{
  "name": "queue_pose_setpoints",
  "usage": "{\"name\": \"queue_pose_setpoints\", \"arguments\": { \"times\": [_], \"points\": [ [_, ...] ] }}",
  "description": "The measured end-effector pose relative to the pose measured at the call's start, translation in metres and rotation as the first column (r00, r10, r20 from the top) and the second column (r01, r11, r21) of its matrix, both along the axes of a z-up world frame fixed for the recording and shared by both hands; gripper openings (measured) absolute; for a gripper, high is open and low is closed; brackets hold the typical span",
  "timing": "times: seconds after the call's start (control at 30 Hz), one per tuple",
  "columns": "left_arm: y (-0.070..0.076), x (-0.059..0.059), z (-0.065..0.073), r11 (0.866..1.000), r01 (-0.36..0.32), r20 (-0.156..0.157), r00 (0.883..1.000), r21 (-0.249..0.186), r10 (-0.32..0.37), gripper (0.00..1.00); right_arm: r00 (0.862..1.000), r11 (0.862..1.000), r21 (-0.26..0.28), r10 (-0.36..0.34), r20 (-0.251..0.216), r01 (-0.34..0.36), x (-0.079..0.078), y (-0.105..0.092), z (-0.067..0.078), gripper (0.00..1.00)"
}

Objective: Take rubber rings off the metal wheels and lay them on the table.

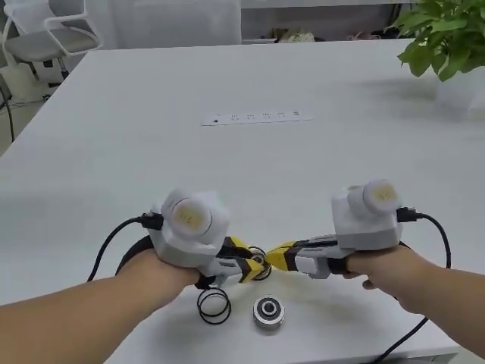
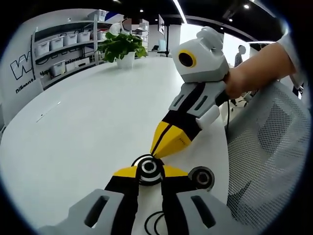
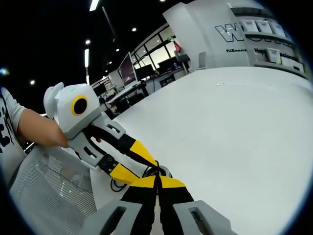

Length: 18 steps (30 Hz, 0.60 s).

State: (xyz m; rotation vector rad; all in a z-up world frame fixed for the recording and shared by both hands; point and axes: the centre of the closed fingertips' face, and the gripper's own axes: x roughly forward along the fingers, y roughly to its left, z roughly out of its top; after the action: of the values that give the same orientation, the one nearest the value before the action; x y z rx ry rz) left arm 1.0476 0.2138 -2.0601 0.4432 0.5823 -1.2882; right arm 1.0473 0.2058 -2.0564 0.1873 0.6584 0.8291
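My left gripper (image 1: pixel 255 268) (image 2: pixel 148 172) is shut on a small metal wheel (image 1: pixel 260 265) (image 2: pixel 148 166) (image 3: pixel 162 171), held just above the white table (image 1: pixel 227 167). My right gripper (image 1: pixel 273 262) (image 3: pixel 157 179) comes in from the right. Its yellow tips are pressed together on the black rubber ring (image 2: pixel 148 157) at the wheel's rim. In the left gripper view the right gripper (image 2: pixel 156 150) points down at that rim. A second metal wheel (image 1: pixel 268 312) (image 2: pixel 201 177) rests on the table near the front edge. Two loose black rubber rings (image 1: pixel 214 305) (image 2: pixel 155 223) lie beside it.
A white power strip (image 1: pixel 256 117) lies mid-table. A potted plant (image 1: pixel 443 34) (image 2: pixel 122 46) stands at the far right corner, and an office chair (image 1: pixel 53 34) at the far left. The table's front edge (image 1: pixel 318 356) runs close under the grippers. A mesh chair back (image 2: pixel 269 152) is behind them.
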Motion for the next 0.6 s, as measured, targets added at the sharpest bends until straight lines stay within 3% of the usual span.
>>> {"name": "queue_pose_setpoints", "arguments": {
  "times": [0.3,0.6],
  "points": [
    [0.017,-0.009,0.007,0.999,0.046,0.014,0.999,-0.001,-0.046,0.22,1.0,0.999,0.039,-0.003,-0.011,0.003,0.0,0.002,0.004,0.0],
    [0.024,-0.013,0.03,0.996,0.03,0.002,1.0,-0.078,-0.03,0.26,1.0,0.998,0.056,0.002,-0.021,0.0,-0.001,0.003,0.004,0.0]
  ]
}}
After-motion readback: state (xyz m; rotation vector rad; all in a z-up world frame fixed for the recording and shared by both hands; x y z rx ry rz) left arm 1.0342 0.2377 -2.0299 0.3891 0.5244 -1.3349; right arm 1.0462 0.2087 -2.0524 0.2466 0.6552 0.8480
